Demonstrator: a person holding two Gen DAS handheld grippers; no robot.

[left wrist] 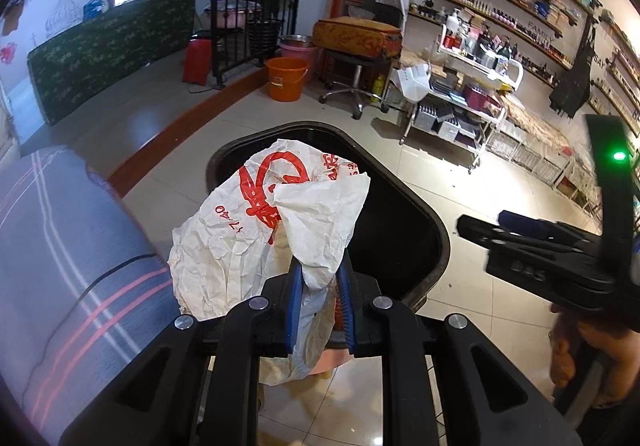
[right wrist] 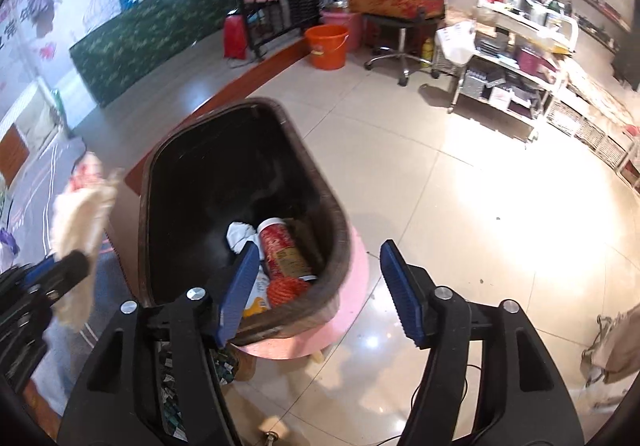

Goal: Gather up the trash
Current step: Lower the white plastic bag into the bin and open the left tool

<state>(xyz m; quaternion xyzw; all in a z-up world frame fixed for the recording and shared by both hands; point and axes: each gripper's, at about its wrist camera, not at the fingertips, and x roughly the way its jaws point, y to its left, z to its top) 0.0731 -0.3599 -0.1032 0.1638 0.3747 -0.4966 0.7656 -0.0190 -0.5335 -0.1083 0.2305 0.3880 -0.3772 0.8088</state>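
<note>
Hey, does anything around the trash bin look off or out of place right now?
Nothing spilled. The bin sits raised on a pink stool instead of the floor, overhanging its seat.

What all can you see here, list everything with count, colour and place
bag: one, crumpled white with red print, clamped in left gripper before the bin
bin: one, dark, on a pink stool
can: one, red, inside bin
white wad: one, inside bin beside can
orange net: one, inside bin below can
bucket: one, orange, on floor at back
swivel stool: one, chrome base, right of bucket
cart: one, white, stocked, right side
bed: one, striped grey cover, left
left hand-held gripper: black, blue pads, shut on bag
right hand-held gripper: black, blue pads, open, empty, at the bin's rim
</note>
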